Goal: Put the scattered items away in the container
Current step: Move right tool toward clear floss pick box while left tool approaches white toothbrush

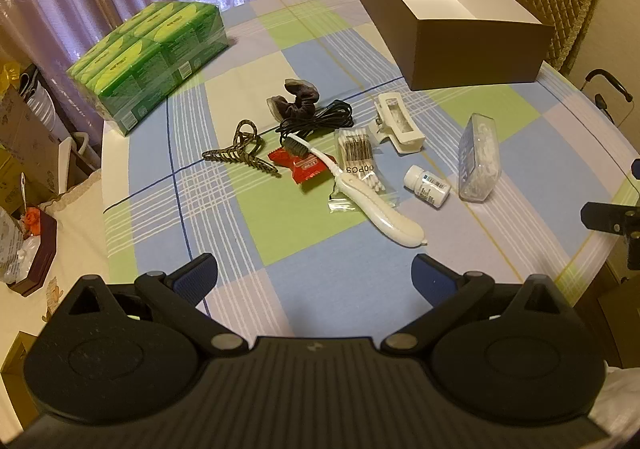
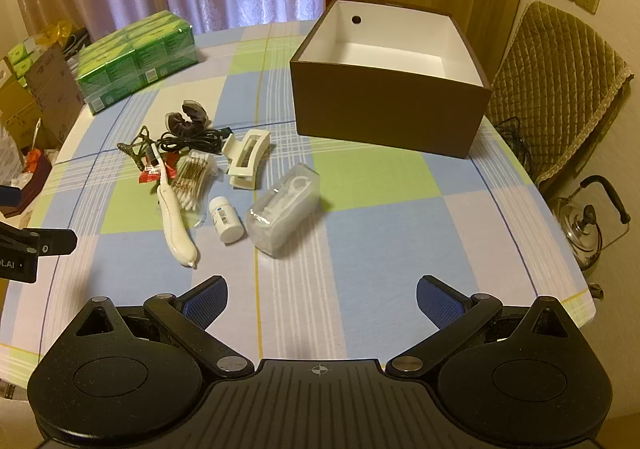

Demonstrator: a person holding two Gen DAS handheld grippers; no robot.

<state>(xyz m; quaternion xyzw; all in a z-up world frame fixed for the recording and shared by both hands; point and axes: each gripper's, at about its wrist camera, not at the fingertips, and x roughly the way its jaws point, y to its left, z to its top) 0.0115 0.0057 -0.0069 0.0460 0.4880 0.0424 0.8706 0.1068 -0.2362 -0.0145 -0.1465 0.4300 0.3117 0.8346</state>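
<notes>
Nothing picked yet; the brown box [image 2: 390, 117] stands empty at the far right of the surface [image 2: 380, 233]. Left to right lie a hair claw [image 1: 240, 153], toothbrush [image 1: 372, 201], cotton swabs [image 1: 360, 161], pill bottle [image 2: 226, 219] and clear floss case [image 2: 284, 205]. Left tool [image 1: 314, 269] and right tool [image 2: 322, 295] both hover spread apart, holding nothing. Likely next: right tool down over the floss case, nearest the box.

My left cam: low over desk [image 1: 320, 289], looking ahead past my fingers [image 1: 196, 275], clutter just beyond, brown box [image 1: 472, 49] far right. My right cam: same height, box [image 2: 384, 109] dead ahead. Both share clutter, box.
</notes>
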